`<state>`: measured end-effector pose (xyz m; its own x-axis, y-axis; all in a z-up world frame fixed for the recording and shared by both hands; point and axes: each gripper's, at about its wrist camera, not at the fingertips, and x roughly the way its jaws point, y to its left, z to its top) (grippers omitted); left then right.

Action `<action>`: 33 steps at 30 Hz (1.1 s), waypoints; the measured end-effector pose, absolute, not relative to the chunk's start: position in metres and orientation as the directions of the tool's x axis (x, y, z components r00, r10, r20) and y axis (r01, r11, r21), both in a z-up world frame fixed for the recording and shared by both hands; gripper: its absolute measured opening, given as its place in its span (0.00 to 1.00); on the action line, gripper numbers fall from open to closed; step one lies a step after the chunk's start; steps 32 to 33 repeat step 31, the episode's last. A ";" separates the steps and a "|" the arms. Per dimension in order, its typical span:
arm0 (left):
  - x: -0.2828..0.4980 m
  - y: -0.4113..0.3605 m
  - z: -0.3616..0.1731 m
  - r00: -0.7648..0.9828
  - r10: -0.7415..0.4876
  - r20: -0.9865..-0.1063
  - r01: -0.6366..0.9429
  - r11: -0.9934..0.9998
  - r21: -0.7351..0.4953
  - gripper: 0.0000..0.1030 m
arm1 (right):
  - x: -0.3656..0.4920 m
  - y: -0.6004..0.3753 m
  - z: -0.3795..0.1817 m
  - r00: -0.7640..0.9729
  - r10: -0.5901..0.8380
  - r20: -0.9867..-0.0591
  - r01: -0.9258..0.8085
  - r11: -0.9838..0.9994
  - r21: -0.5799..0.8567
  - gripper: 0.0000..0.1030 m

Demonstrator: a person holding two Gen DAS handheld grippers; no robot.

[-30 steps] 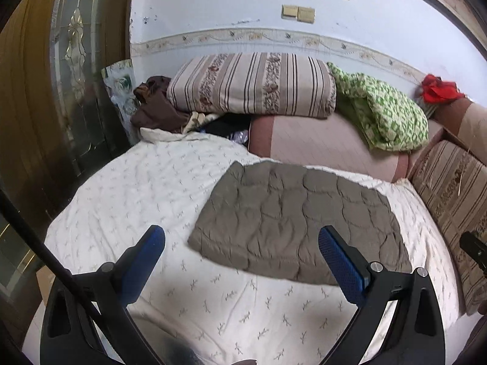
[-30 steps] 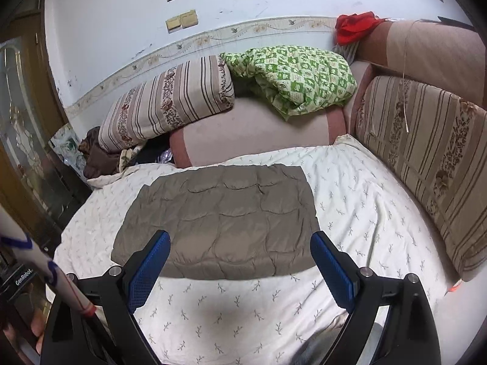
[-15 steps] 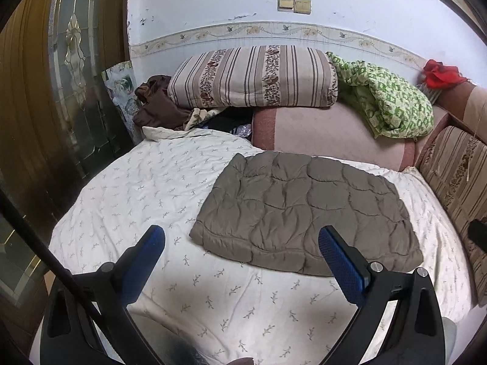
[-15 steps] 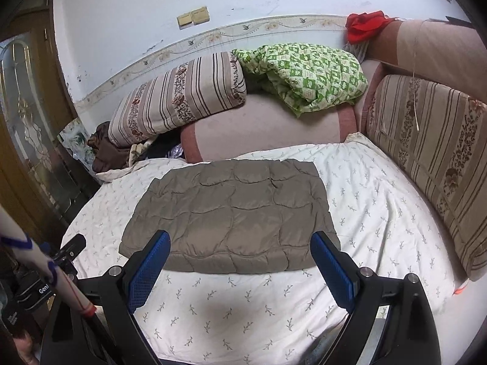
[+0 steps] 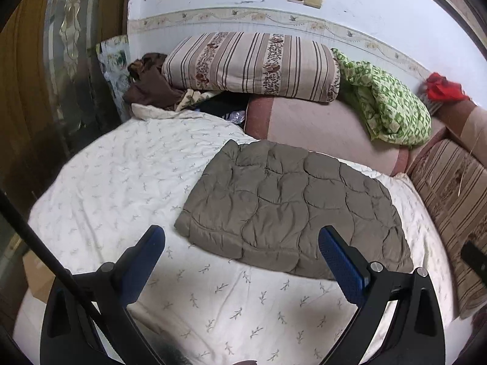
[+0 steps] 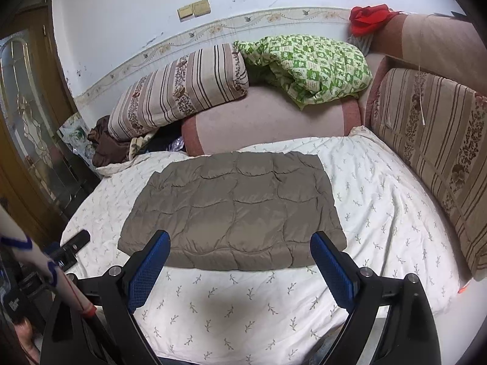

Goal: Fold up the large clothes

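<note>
the near edge of the bed sheet (image 6: 380, 200) is cut off behind both tools, and the dark clutter beside the striped cushion (image 5: 252, 64) is too tangled to name. on the sheet lies the brown quilted garment (image 5: 292, 210), folded into a flat, puffy rectangle with curved stitching, its far edge close to the pink bolster (image 6: 268, 121). the left gripper (image 5: 243, 255) and right gripper (image 6: 239, 258) hover short of the garment's near edge, jaws spread wide, holding nothing.

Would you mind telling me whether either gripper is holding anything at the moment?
Nothing: the left gripper and right gripper are open above the folded brown quilted garment.
</note>
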<state>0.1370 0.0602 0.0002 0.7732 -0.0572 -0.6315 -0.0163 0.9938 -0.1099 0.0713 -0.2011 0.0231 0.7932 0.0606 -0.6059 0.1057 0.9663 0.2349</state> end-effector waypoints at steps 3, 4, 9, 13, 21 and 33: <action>0.145 0.064 -0.004 0.765 -0.029 -0.643 -0.039 0.995 -0.091 0.98 | 0.073 -0.198 0.022 0.792 0.063 -0.607 0.099 0.968 0.230 0.93; 0.146 0.064 -0.004 0.768 -0.021 -0.640 -0.042 0.996 -0.082 0.98 | 0.073 -0.198 0.022 0.793 0.061 -0.607 0.100 0.968 0.229 0.93; 0.150 0.069 -0.006 0.761 -0.075 -0.645 -0.014 0.991 -0.132 0.98 | 0.075 -0.199 0.021 0.790 0.058 -0.610 0.109 0.967 0.232 0.93; 0.154 0.066 -0.010 0.754 -0.063 -0.654 -0.015 0.994 -0.113 0.98 | 0.078 -0.199 0.018 0.784 0.058 -0.618 0.109 0.967 0.230 0.93; 0.157 0.066 -0.012 0.767 -0.044 -0.641 -0.024 0.995 -0.097 0.98 | 0.084 -0.201 0.012 0.773 0.055 -0.631 0.121 0.965 0.233 0.93; 0.163 0.070 -0.014 0.770 -0.015 -0.637 -0.055 0.994 -0.090 0.98 | 0.094 -0.202 0.004 0.761 0.065 -0.645 0.111 0.967 0.228 0.93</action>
